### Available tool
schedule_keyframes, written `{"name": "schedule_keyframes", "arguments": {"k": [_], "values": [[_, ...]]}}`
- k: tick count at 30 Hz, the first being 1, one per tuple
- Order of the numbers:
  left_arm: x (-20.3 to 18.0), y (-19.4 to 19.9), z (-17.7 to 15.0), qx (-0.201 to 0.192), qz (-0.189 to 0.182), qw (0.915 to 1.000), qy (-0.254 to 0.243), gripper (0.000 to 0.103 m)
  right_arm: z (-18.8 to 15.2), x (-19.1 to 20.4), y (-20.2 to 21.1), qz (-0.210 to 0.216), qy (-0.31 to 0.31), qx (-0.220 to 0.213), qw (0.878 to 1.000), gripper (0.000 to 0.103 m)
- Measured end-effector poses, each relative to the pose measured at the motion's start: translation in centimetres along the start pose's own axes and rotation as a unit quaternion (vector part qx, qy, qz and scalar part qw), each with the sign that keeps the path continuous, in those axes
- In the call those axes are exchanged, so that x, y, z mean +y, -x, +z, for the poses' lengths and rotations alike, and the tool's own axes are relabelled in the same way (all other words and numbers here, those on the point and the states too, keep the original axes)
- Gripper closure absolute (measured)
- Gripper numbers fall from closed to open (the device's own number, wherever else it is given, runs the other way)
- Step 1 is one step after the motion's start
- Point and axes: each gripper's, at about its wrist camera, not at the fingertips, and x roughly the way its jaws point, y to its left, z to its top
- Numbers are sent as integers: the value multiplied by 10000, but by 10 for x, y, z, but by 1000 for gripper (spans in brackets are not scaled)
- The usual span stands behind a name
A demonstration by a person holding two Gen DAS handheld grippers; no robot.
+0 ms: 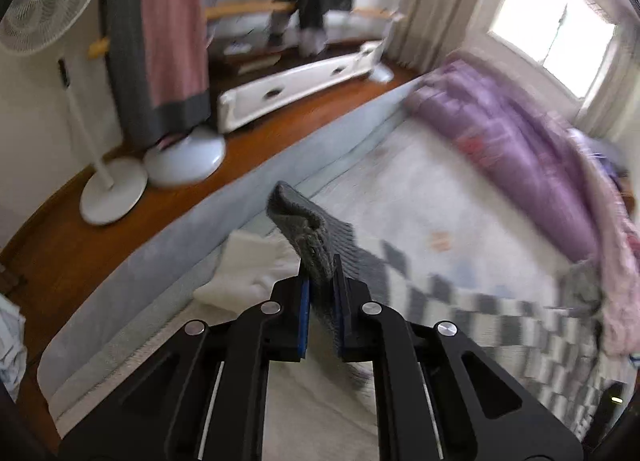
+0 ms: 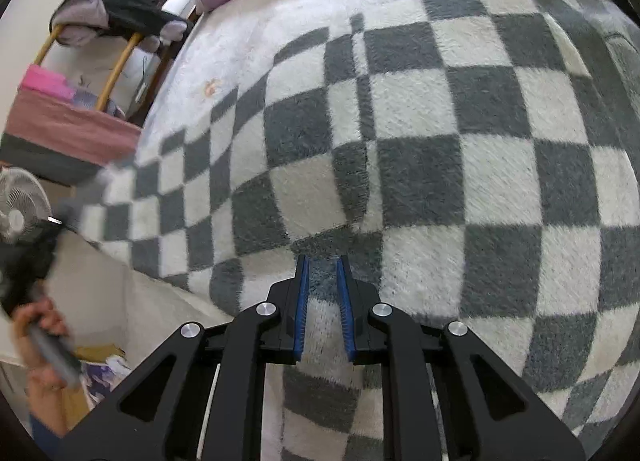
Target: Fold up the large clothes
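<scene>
- Broadly, the bed [image 1: 400,189] bears the checked garment [image 2: 420,149], spread flat over most of the mattress (grey and cream squares, fleecy pile); a purple quilt [image 1: 512,133] is bunched along the far side.
- The garment's long axis, judged from the left wrist view, runs from the raised corner [image 1: 308,229] down and rightward across the bed; the fold to come probably turns on carrying that corner over the flat body.
- Left gripper [image 1: 322,281]: held above the mattress near the bed's edge, pointing toward the floor side, where a fan [image 1: 52,1] stands. Its jaws are closed down on the grey corner, which sticks up past the fingertips and droops over.
- Right gripper [image 2: 323,281]: low against the cloth, pointing along its surface. The blue pads [image 2: 302,301] are narrowly parted with a ridge of grey pile between them; they look pinched on the fabric (contact of both pads is not fully certain).
- The left gripper is the one lifted clear; the right appears to anchor the cloth.
- The person's hand [image 2: 40,345] shows blurred at the right view's lower left.
</scene>
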Motion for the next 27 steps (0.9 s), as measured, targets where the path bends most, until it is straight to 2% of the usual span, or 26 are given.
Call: {"name": "schedule_keyframes", "arguments": {"k": [3,5,7,9,11,13,15,18,21,24,27], "values": [[-35,45,2,-247,-434,9986,-148,94,0,-12,-26,-26,-244,356,9991,97],[-63,64,0,-279,-641,9972,-254,94,4,-18,-24,164,-345,392,9985,97],[-99,87,-6,-273,-937,9946,-342,94,6,-17,-5,311,-211,222,9990,94],[-142,104,-16,-209,-1205,9915,-454,94,4,-27,34,467,-132,-58,9988,94],[-188,112,-29,-121,-1443,9876,-611,94,-2,-49,76,416,-133,-348,9984,94],[-240,119,-46,-92,-1509,9852,-808,94,-8,-84,125,331,-297,-657,9968,94],[-280,119,-61,79,-1750,9813,-796,94,-17,-120,165,177,-445,-898,9948,94],[-369,120,-99,286,-1936,9743,-1112,94,-28,-189,236,-262,-670,-1319,9887,93],[-435,110,-139,533,-2101,9672,-1326,94,-40,-259,299,-736,-911,-1679,9788,92],[-505,89,-191,794,-2033,9584,-1838,94,-51,-328,346,-1156,-1261,-1911,9666,92],[-560,59,-252,1175,-1886,9461,-2355,94,-71,-398,387,-1450,-1648,-2159,9514,92]]}}
